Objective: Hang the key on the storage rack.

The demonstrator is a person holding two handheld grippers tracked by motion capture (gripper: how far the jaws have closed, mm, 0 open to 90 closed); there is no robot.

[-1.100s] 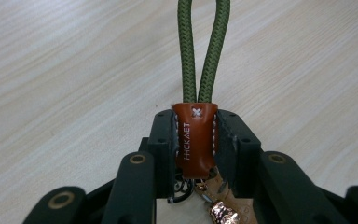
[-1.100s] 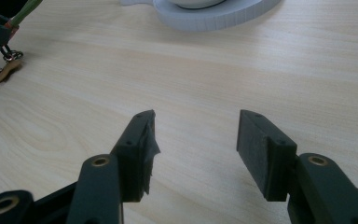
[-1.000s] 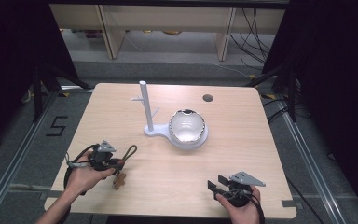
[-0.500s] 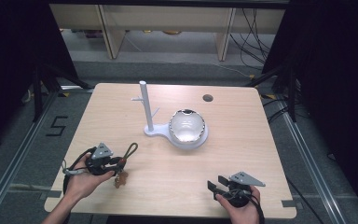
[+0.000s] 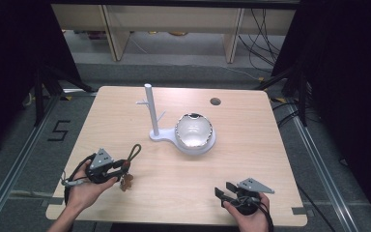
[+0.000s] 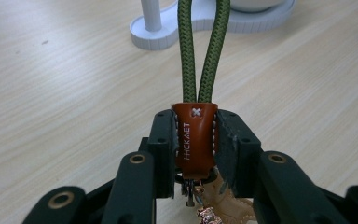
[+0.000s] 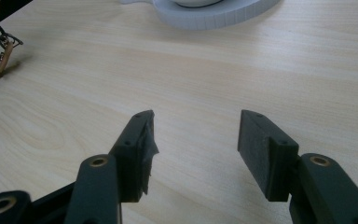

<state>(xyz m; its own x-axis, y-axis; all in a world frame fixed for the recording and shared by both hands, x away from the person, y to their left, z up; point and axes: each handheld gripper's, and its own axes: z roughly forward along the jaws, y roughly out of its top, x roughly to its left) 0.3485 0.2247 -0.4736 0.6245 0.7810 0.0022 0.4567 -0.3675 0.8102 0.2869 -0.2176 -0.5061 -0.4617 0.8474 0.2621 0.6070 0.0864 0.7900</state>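
Nearest in the left gripper view, the left gripper (image 6: pixel 193 154) has its black fingers (image 6: pixel 164 154) clamped on the tan leather tab (image 6: pixel 195 140) of a keychain, a stitched, smooth piece stamped with small letters. Over the last second the left hand (image 5: pixel 84 186) has carried it a little way toward the person's edge, and the small metal charms (image 5: pixel 125 182) below the tab, which hung close against the gripper before, now trail just beside it over the tabletop (image 5: pixel 251 145). That reads as the keychain being lifted and readied rather than set down; its likely goal is the stand farther off. From the tab a braided olive-green cord loop (image 6: pixel 200 51) rises, round and rope-like, pointing toward the middle of the pale woodgrain top. The right gripper (image 5: pixel 227 192) rests near the front edge, unmoved, its fingers (image 7: pixel 137 154) spread wide with nothing between them. Beyond both stands a white stand (image 5: pixel 150 113), a slim upright post with short side pegs on a flat base, and touching that base a glossy white bowl (image 5: pixel 194 131) with a dark speckled rim.
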